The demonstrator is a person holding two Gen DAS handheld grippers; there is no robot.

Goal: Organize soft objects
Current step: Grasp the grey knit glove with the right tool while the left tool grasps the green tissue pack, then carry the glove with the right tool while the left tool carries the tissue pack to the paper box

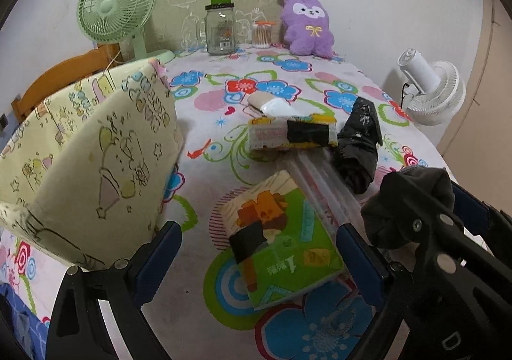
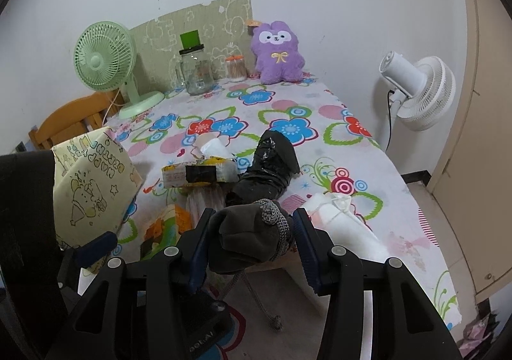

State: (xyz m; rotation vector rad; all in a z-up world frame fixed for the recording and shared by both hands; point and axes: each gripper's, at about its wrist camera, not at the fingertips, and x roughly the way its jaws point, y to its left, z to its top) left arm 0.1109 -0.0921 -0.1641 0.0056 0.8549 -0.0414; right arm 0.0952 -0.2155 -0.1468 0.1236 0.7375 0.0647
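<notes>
floral table (image 2: 368, 165), right gripper (image 2: 249, 238) clamping sock (image 2: 246, 241)

Right gripper (image 2: 252, 235) clamps a dark grey sock (image 2: 246, 238) between both fingers, above the floral table (image 2: 320, 123). Black bundle (image 2: 268, 168) just beyond the sock. Tissue pack (image 2: 198, 173) left of the bundle. White roll (image 2: 348, 225) to the right. Purple plush (image 2: 276, 53) against the wall.

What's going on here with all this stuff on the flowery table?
A person is sorting soft things using two hand-held grippers. The right gripper is shut on a dark grey cloth bundle and holds it above the table. The left gripper is open, hovering by a green tissue pack beside a cartoon-print fabric box.
</notes>
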